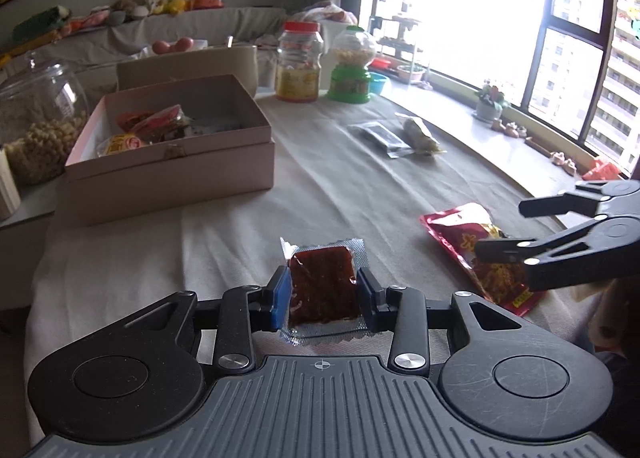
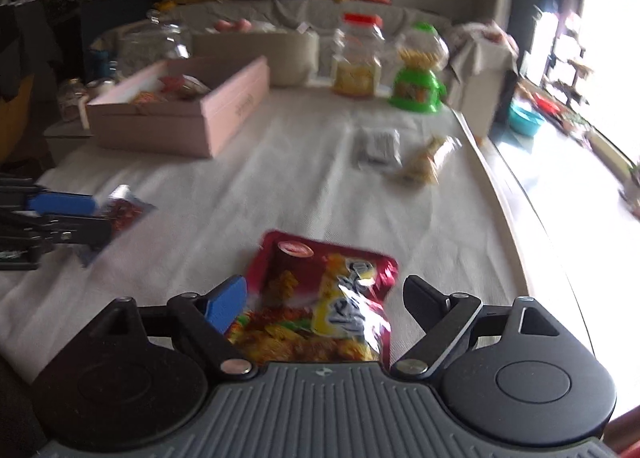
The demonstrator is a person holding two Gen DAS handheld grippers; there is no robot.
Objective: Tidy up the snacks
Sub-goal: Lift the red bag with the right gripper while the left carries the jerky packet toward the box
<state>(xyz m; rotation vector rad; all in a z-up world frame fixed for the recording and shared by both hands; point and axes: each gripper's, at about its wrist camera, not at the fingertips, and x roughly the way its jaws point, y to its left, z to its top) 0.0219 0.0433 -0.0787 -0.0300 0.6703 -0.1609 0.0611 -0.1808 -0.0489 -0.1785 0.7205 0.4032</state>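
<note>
My left gripper [image 1: 323, 290] is shut on a clear packet of dark red snack [image 1: 322, 286], held just above the cloth. It also shows at the left of the right wrist view [image 2: 100, 218]. My right gripper [image 2: 324, 294] is open, its jaws wide on either side of a red snack bag [image 2: 320, 298] lying on the cloth. That bag shows in the left wrist view [image 1: 476, 246] with the right gripper [image 1: 504, 226] over it. An open pink box [image 1: 176, 146] with several snacks inside stands at the far left.
A dark packet [image 1: 380, 136] and a pale wrapped snack [image 1: 418, 132] lie farther out on the cloth. A red-lidded jar [image 1: 298, 60] and a green candy dispenser [image 1: 352, 66] stand at the back. A glass jar [image 1: 38, 114] is at the left. The table edge [image 2: 532, 242] runs along the right.
</note>
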